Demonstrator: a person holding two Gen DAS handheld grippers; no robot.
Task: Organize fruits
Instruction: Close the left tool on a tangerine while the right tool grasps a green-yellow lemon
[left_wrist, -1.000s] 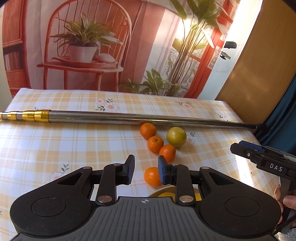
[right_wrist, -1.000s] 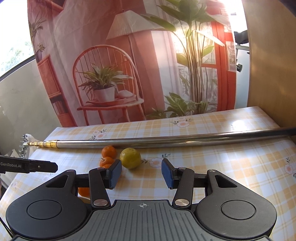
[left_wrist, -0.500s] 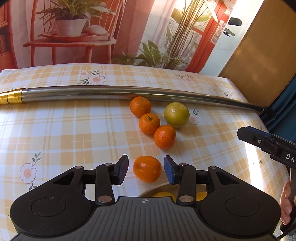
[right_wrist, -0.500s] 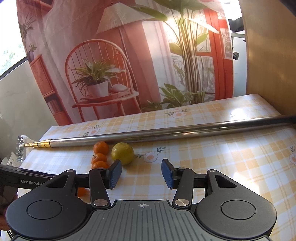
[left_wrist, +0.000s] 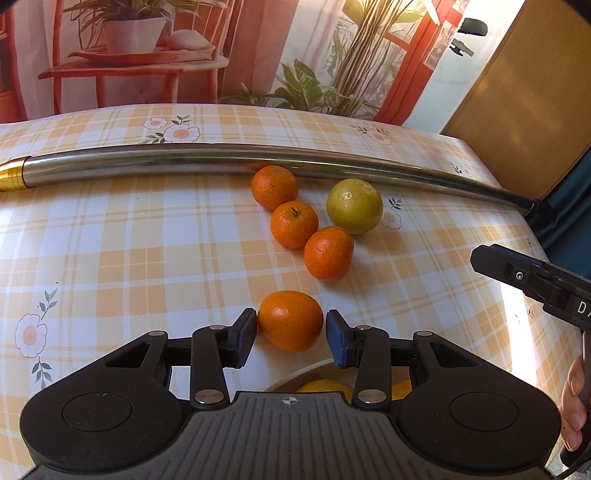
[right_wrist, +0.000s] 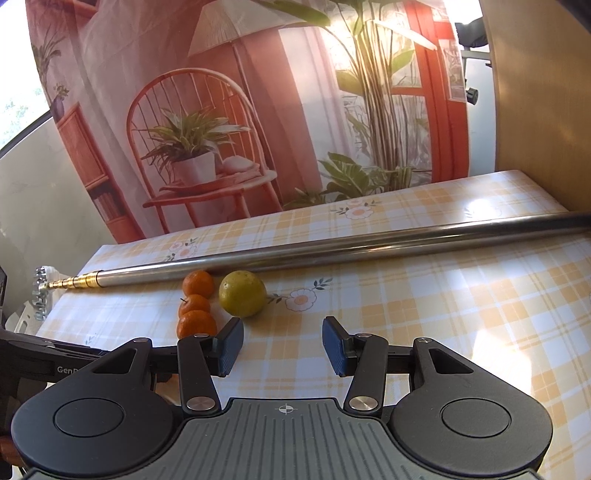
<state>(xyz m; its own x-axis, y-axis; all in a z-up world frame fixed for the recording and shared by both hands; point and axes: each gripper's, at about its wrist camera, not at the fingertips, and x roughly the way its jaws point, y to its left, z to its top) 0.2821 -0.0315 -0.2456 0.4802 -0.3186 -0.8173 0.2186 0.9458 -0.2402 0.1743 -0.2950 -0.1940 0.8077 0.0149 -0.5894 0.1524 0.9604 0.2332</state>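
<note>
Left gripper (left_wrist: 290, 334) closer around tangerine (left_wrist: 290, 319); bowl (left_wrist: 295, 377) mostly hidden, perhaps lemons.

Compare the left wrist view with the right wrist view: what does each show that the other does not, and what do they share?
Only the left wrist view shows the nearest tangerine, sitting between the open jaws of the left gripper, and a white bowl holding yellow fruit just below it.

Only the right wrist view shows the pole's toothed metal head at the table edge, and the right gripper with open, empty jaws.

Both show the metal pole, three tangerines in a row, the yellow-green citrus, the checked tablecloth and the printed backdrop.
</note>
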